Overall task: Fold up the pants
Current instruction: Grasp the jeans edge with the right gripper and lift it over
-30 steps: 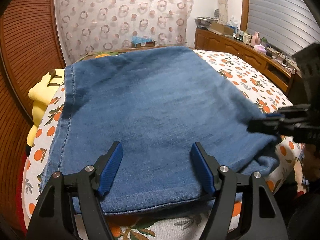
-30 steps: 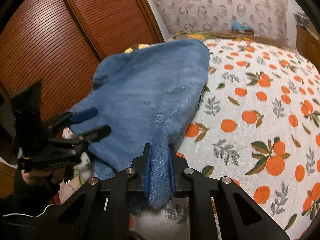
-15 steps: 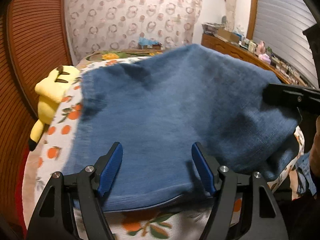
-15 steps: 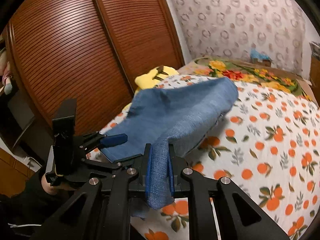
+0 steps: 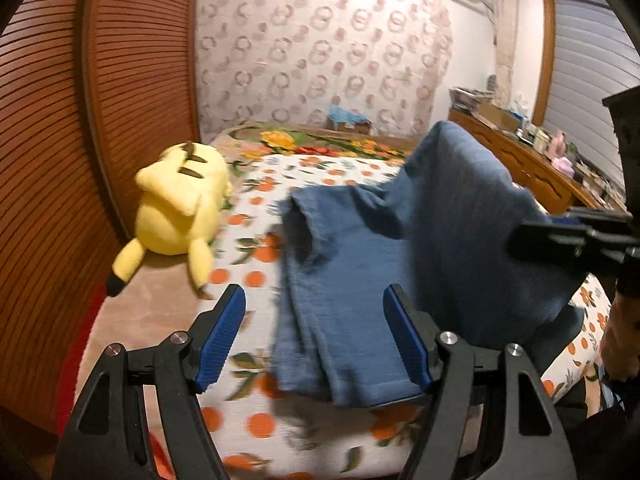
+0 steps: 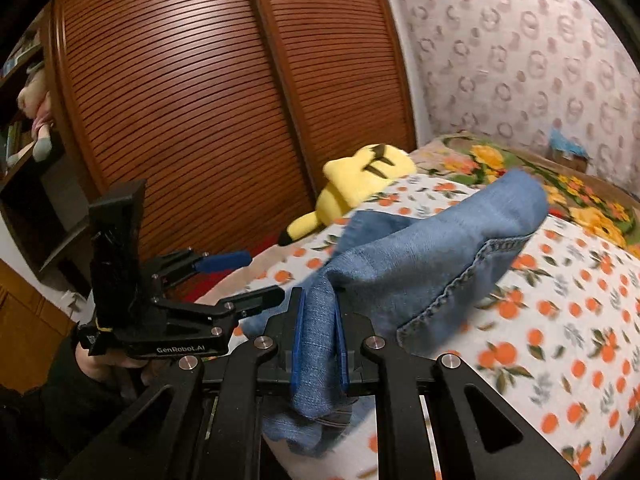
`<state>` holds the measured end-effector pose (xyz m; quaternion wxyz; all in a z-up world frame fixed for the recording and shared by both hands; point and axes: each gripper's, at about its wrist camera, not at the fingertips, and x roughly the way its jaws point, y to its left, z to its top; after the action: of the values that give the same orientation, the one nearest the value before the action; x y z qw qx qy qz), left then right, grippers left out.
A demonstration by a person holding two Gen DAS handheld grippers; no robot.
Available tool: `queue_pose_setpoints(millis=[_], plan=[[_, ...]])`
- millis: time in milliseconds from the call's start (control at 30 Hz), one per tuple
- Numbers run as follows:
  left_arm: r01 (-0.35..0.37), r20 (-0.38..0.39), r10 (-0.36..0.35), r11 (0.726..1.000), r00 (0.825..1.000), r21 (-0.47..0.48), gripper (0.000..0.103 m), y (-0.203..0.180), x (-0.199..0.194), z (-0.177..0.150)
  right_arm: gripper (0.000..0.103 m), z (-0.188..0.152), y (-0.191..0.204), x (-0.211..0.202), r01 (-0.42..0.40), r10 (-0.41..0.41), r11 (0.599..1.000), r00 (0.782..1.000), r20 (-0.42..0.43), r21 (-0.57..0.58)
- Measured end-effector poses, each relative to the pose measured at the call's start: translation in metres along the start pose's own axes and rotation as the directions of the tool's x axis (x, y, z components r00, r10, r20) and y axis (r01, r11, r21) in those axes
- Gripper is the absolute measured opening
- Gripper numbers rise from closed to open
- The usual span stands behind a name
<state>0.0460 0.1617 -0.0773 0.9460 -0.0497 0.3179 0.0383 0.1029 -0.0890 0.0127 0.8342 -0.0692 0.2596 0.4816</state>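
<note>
The right claw [image 6: 318, 340] is clamped on the blue pants [image 6: 432, 256], lifted partly off the bed [image 6: 560, 320] near its front edge; the left claw [image 5: 316, 336] hangs apart above them

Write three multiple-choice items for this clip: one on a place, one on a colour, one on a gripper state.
1. Where does the plush toy lie?
A. on the bed, beside the wooden doors
B. on the dresser
C. on the pants

2. What colour are the pants?
A. black
B. blue
C. red

3. What is the right gripper doing?
A. open, holding nothing
B. shut on the toy
C. shut on the pants

Answers:
1 A, it rests on the sheet by the doors.
2 B, blue denim.
3 C, fabric is pinched between its pads.
</note>
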Motion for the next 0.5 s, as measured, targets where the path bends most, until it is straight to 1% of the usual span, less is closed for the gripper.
queue_pose_setpoints(millis=[167,267,400,500], plan=[[-0.047,0.013,0.048,0.998,0.999,-0.047,0.072,0.030,-0.010,-0.003,0.013,0.014,0.007,0.041,-0.054,0.052,0.998,0.998,-0.037,-0.034],[-0.071,0.016,0.072,0.995,0.997,-0.068,0.072,0.045,-0.015,-0.006,0.013,0.017,0.010,0.067,-0.089,0.086,0.995,0.993,-0.077,-0.040],[-0.101,0.011,0.102,0.990,0.995,-0.098,0.072,0.064,-0.019,-0.012,0.013,0.008,0.014,0.108,-0.136,0.127,0.990,0.979,-0.162,-0.046],[-0.111,0.007,0.112,0.988,0.994,-0.111,0.072,0.073,-0.018,-0.015,0.014,0.004,0.007,0.128,-0.145,0.137,0.989,0.969,-0.205,-0.024]])
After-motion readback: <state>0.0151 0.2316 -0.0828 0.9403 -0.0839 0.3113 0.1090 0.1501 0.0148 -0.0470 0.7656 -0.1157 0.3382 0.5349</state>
